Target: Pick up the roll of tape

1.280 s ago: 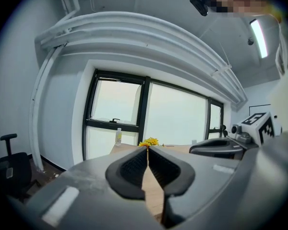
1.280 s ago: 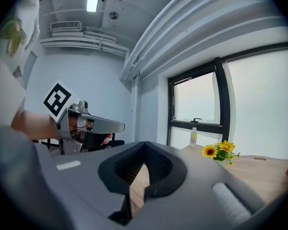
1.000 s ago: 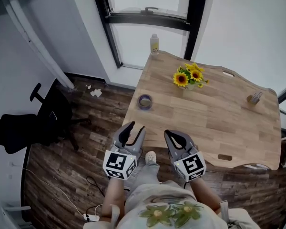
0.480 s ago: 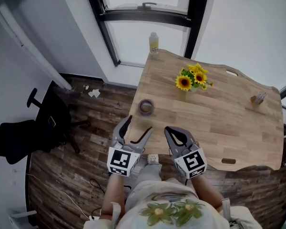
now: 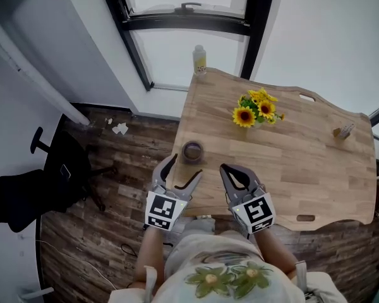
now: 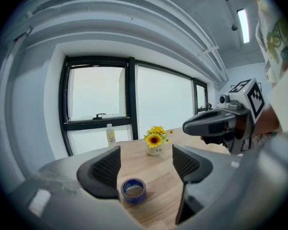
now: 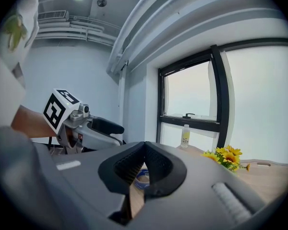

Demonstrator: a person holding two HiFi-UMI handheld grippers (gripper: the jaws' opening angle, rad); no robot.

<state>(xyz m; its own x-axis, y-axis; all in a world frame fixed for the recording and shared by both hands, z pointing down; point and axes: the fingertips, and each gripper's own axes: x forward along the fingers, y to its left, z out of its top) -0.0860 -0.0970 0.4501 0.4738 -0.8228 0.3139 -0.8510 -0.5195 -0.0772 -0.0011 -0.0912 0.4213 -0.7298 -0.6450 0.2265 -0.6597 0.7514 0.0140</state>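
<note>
**Holdings, largest to smallest**

1. Window [image 5: 177, 49]: dark-framed, on the far wall behind the bench.
2. Bench [image 5: 290, 169]: pale wood with a wavy outline, mostly bare. There are slot cut-outs towards its right side.
3. Office chair [image 5: 19, 197]: black, standing on the plank floor [image 5: 114, 188] well to the left of the bench.
4. Left gripper [image 5: 186, 165]: hand-held over the bench's near-left edge.
   - Its fingers [image 6: 103, 169] are spread fully wide, with nothing between the pads.
   - It points at the tape and stands just short of it.
5. Right gripper [image 5: 227, 169]: beside the left one, over the near edge. Its fingers [image 7: 156, 164] are closed tip to tip on nothing.
6. Sunflowers [image 5: 256, 106]: in a small white pot towards the far side of the bench.
7. Bottle [image 5: 199, 59]: clear with pale contents, at the far-left corner. I cannot tell whether it stands on the bench or on the sill behind.
8. Roll of tape [image 5: 192, 150]: blue, lying flat on the bench close to the left edge. It is apart from everything else and nothing touches it.
9. Small object [image 5: 342, 131]: at the far right of the bench, too small to identify.

**Task status (my reading)**

- This looks like the approach stage. Nothing is gripped and the roll has not been lifted.
- The left gripper seems the likely one to take it, being open and aimed at the roll.
- Left to do: bring the spread fingers around the roll, close them on it, and raise it clear of the bench.
</note>
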